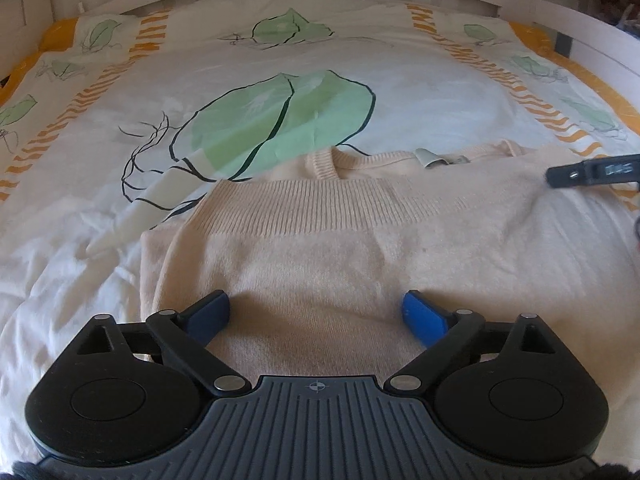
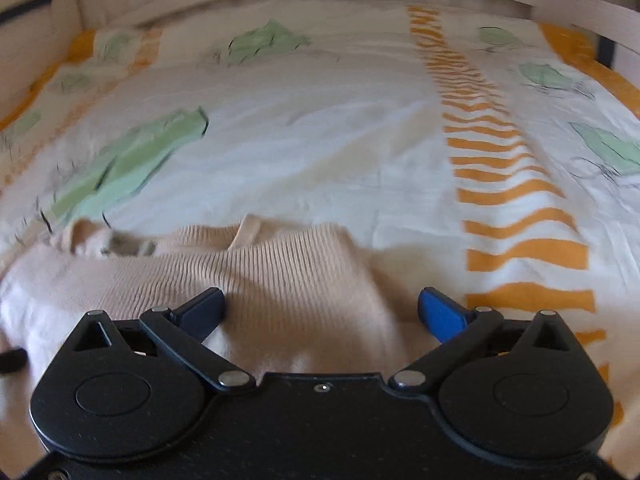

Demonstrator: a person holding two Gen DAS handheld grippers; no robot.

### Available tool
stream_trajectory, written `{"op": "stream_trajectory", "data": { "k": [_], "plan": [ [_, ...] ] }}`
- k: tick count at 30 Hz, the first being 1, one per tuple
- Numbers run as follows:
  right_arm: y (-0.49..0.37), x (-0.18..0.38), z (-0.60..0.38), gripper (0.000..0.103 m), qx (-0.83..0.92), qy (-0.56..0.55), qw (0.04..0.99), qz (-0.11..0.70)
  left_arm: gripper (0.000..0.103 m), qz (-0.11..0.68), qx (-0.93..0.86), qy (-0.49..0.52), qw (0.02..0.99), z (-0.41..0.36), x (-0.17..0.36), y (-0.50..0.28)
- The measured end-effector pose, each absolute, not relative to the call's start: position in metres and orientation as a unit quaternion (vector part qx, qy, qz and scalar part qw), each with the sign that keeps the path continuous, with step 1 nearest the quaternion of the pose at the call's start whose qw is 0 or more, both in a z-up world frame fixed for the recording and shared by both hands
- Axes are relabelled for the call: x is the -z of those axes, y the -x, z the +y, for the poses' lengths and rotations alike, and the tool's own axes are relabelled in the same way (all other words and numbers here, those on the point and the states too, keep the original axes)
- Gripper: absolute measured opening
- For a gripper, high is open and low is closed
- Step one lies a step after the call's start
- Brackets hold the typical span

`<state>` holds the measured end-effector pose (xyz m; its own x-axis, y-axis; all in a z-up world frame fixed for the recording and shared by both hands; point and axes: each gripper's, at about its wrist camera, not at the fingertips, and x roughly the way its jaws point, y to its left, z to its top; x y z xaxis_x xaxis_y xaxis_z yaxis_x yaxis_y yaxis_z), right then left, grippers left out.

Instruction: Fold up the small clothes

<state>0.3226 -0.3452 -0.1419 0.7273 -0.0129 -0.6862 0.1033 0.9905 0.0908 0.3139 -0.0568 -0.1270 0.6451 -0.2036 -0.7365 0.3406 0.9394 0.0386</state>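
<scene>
On the bed cover (image 1: 280, 60), white with green leaves and orange stripes, lies the beige sweater (image 1: 320, 248), which I take as the landmark for all places. It lies flat and seems already folded once: the ribbed hem (image 1: 304, 204) rests across the body just below the ribbed collar (image 1: 320, 162) and the small label (image 1: 434, 159). Its long axis runs across the bed, from left to right in both views, and both grippers look at it from the near side.

Over the left half of the sweater hangs the left gripper (image 1: 316, 314). Its jaws stand wide apart and released, one blue pad on each side of a flat part of the knit, and nothing is caught between them. The sweater's left edge is a little outside this gripper.

Over the right end of the sweater hangs the right gripper (image 2: 320, 312), also with its jaws spread wide and holding nothing. The right edge of the sweater (image 2: 360, 264) falls between its fingers, so the left pad is over the knit and the right pad is over the bare cover. In the left wrist view one dark finger of it shows above the sweater's far right corner.

I judge that the next fold must bring one end across toward the other, along the long axis. The right gripper is nearer to an edge it can pinch; the left one must first go outward to the left edge.
</scene>
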Motion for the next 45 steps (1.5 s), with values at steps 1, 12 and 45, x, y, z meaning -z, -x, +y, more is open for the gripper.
{"op": "stream_trajectory", "data": {
  "k": [1,12,45],
  "plan": [
    [-0.312,0.137,-0.345,0.102,0.031,-0.069,0.931,0.357,0.096,0.394,0.150,-0.086,0.903,-0.057,0.127,-0.314],
    [-0.228,0.141,-0.325,0.102,0.037,-0.039,0.926,0.373,0.103,0.392,0.143,-0.075,0.906,-0.055,0.131,-0.316],
    [-0.239,0.151,-0.349,0.103,0.004,-0.084,0.901,0.426,0.103,0.433,0.068,-0.098,0.893,-0.137,0.130,-0.364]
  ]
}}
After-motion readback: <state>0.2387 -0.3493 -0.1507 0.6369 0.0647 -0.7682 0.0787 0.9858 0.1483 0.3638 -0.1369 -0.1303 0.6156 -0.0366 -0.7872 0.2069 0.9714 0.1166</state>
